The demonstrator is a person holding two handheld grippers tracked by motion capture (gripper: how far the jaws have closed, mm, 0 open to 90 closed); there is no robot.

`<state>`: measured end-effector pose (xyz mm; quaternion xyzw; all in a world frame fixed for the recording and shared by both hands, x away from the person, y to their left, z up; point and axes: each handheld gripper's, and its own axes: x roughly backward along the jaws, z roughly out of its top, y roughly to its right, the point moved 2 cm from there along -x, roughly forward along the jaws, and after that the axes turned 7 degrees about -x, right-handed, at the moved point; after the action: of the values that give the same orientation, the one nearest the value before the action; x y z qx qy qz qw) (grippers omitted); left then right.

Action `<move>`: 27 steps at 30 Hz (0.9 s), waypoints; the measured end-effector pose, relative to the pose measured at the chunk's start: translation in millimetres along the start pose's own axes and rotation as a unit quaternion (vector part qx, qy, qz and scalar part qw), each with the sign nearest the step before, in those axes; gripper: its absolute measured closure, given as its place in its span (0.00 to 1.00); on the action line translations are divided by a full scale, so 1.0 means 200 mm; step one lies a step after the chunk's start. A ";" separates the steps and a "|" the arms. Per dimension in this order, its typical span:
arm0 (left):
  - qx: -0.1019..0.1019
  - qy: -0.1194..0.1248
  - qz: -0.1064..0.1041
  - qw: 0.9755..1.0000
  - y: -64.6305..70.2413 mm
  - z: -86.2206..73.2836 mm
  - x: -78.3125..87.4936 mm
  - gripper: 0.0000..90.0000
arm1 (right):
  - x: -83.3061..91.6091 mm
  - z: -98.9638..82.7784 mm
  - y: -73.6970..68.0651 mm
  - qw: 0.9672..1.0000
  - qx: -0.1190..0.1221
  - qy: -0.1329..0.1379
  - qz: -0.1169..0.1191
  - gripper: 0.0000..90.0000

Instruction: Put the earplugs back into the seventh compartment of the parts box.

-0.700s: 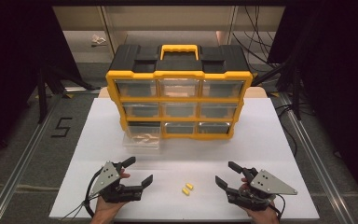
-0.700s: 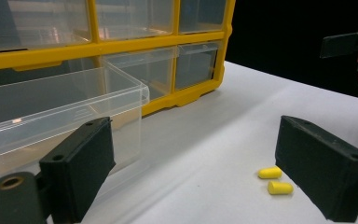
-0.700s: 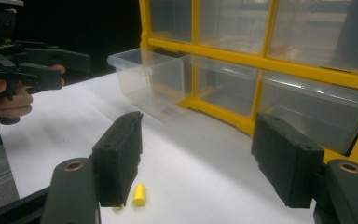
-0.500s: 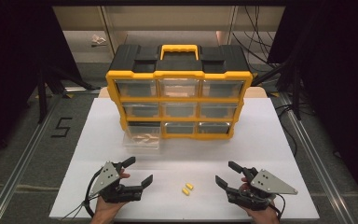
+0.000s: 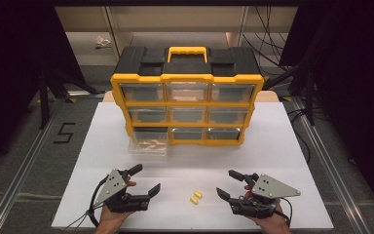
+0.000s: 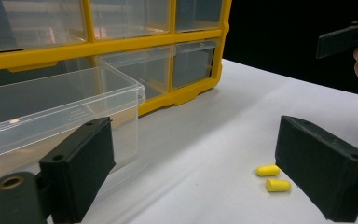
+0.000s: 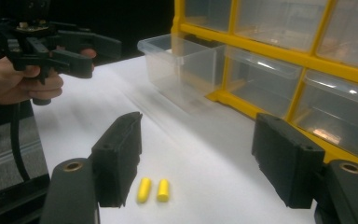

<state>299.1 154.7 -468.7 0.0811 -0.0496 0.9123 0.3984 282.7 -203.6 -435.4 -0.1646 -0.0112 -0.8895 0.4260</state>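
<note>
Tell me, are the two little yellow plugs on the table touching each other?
Apart. In the right gripper view a thin strip of white table shows between the left yellow plug and the right yellow plug, lying side by side.

Left gripper (image 5: 144, 180): matte black body, two blocky rectangular jaws, each with a small round screw hole near its base.
Left top plate (image 5: 111, 185): grey, three-cornered, with small dark screw heads.
Left cable (image 5: 93, 207): thin, black, trailing from the rear of the gripper.
Left hand (image 5: 111, 218): bare, no glove, no sleeve in view.
Right gripper (image 5: 231, 185): same black build, squared jaws with flat inner faces, ringed pivot holes at the jaw roots.
Right top plate (image 5: 270, 185): grey triangle, dotted with dark fasteners.
Right cable (image 5: 286, 213): black, looping behind the gripper.
Right hand (image 5: 270, 223): bare, ungloved.
</note>
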 end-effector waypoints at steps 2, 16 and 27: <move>0.000 0.000 0.000 1.000 0.00 0.00 0.00 0.13 | 0.00 0.01 0.00 1.000 0.005 -0.005 0.005 0.38; 0.001 0.006 -0.007 1.000 0.00 0.00 0.00 0.12 | -0.11 0.09 0.04 0.996 0.019 -0.089 0.012 0.38; -0.002 0.005 -0.008 1.000 0.01 0.00 0.00 0.12 | -0.25 0.11 0.04 0.983 0.030 -0.181 0.013 0.40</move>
<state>297.9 154.0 -468.6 0.0761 -0.0492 0.9095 0.4058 325.3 -167.3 -430.8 -0.3104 -0.1124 -0.8387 0.4330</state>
